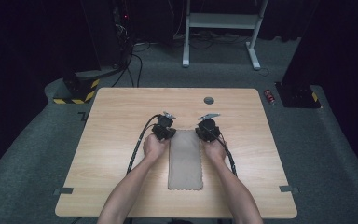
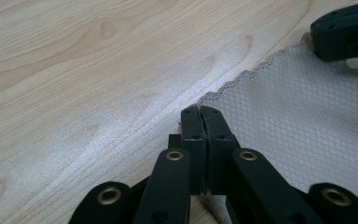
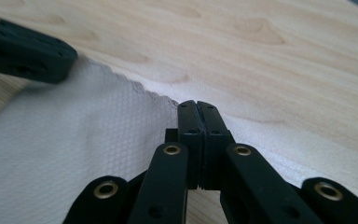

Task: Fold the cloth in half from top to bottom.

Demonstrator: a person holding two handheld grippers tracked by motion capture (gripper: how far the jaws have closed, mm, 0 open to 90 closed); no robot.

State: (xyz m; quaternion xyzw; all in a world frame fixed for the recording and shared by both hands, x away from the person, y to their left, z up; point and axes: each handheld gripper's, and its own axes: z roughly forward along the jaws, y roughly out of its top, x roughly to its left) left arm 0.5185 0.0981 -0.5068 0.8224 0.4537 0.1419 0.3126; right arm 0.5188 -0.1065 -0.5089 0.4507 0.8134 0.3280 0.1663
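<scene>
Both tongs pinch far corners of scallop-edged, diamond-textured beige cloth (image 1: 185, 158).

From above the person's side, the high view looks forward and down over the whole counter (image 1: 121, 121), while each gripper view peers close and low along its own jaws, all three sharing the far edge of the cloth (image 1: 185, 158).

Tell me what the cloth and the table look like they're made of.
Cloth: seemingly a thin woven or microfibre fabric, beige, matte, judging by its fine diamond weave and scalloped edge. Table: pale wood or wood-look laminate, going by grain lines, knots and a soft sheen.
</scene>
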